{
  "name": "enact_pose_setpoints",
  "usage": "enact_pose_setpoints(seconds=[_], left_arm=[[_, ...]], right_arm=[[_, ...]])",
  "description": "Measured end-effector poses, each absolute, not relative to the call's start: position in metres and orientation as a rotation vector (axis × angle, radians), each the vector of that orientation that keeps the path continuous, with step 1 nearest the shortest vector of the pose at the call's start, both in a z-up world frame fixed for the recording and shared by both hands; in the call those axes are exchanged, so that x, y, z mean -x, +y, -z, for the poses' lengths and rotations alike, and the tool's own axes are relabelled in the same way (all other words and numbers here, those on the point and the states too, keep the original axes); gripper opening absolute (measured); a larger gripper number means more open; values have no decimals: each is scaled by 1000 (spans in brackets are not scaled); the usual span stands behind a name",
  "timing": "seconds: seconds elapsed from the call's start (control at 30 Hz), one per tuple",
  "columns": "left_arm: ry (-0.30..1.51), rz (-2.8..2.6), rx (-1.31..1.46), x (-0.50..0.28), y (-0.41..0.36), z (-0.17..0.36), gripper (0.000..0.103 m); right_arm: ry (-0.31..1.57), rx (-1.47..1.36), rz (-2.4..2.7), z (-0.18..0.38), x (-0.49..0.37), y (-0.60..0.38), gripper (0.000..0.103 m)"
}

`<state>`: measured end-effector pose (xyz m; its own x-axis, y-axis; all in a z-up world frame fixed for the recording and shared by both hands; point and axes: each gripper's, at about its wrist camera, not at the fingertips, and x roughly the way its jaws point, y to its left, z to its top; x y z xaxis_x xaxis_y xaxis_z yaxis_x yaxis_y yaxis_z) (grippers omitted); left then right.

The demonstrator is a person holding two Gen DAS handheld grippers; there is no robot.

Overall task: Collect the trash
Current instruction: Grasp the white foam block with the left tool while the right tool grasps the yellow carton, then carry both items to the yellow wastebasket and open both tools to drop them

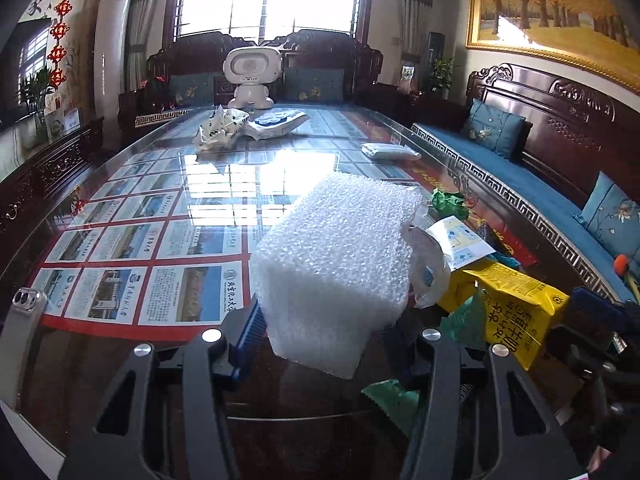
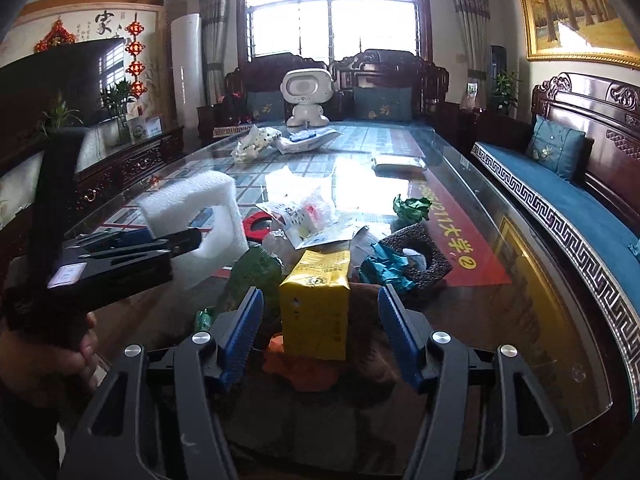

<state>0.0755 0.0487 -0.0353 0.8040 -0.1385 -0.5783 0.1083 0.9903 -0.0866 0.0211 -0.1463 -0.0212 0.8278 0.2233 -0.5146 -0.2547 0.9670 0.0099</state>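
A white foam block [image 1: 336,240] sits tilted between the fingers of my left gripper [image 1: 326,316], which is shut on it. The left blue pad [image 1: 250,328] presses on its side; the block hides the right pad. In the right wrist view that gripper [image 2: 188,240] clamps the same foam block [image 2: 192,200] at the left. My right gripper [image 2: 320,296] is open around a yellow carton [image 2: 314,320], with a gap on each side. The carton [image 1: 516,304] stands amid a trash pile on the glass table [image 2: 520,280].
The pile holds a green bag [image 2: 252,272], papers and plastic [image 2: 304,216], a teal wrapper [image 2: 384,268], a black foam piece [image 2: 420,256] and a green wrapper [image 2: 412,208]. At the table's far end are a white robot toy [image 2: 306,96], bags [image 2: 256,142] and a flat packet [image 2: 400,164]. A phone [image 1: 24,312] lies near left.
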Motion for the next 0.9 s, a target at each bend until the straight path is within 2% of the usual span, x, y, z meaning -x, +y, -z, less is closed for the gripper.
enact_pose_setpoints(seconds=[0.07, 0.17, 0.57, 0.9], left_arm=[[619, 135, 47, -71, 49, 34, 53], [618, 143, 43, -67, 51, 32, 53], [580, 161, 37, -41, 54, 17, 53], [548, 205, 14, 18, 50, -1, 53]], right_arm=[[552, 53, -256, 24, -28, -144, 57], [577, 40, -257, 28, -38, -144, 36], [518, -19, -268, 15, -22, -157, 36], [413, -32, -272, -14, 42, -173, 36]])
